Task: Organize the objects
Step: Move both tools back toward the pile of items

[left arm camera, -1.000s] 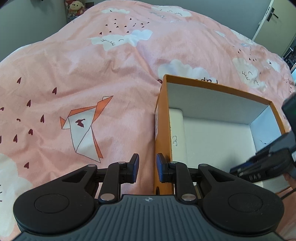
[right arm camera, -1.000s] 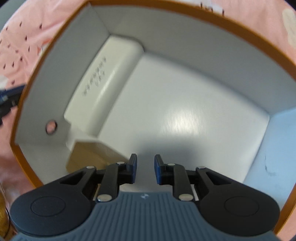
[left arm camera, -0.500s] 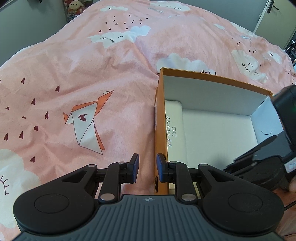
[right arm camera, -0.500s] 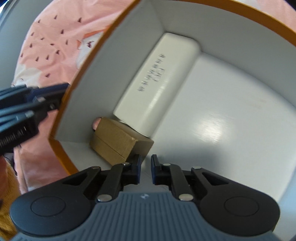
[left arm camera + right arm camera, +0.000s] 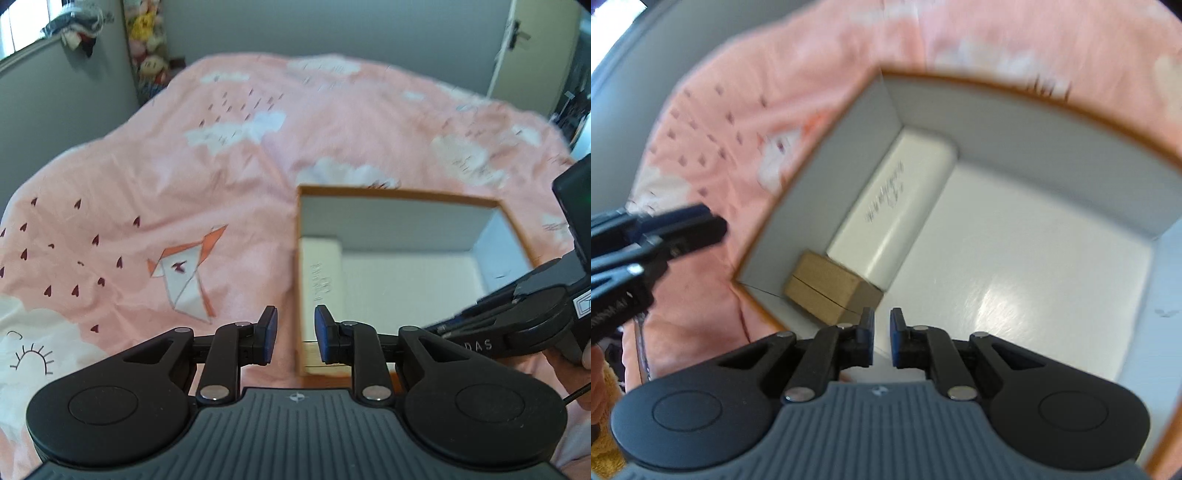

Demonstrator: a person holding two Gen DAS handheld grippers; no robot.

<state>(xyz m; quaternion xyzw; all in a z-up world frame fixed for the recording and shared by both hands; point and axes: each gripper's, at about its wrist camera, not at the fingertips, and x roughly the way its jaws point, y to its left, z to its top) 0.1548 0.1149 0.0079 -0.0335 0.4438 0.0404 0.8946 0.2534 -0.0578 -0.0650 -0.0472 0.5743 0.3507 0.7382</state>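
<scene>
The orange box (image 5: 1027, 110) is lying open on the pink bedspread (image 5: 147, 184), a white case (image 5: 897, 206) and brown block (image 5: 831, 291) inside. The left gripper (image 5: 294, 334), just opened slightly, is holding nothing; the right gripper (image 5: 882, 338), nearly closed, is empty.

My left wrist view looks forward and steeply down past the left gripper (image 5: 291, 335), from outside the orange box (image 5: 298, 280), its left wall rising between the fingertips. My right wrist view looks steeply down past the right gripper (image 5: 882, 338), close over the box's white interior. Both views share the box, the white case (image 5: 897, 206) inside and the pink bedspread (image 5: 155, 177). Each view catches the opposite gripper at its edge.
</scene>
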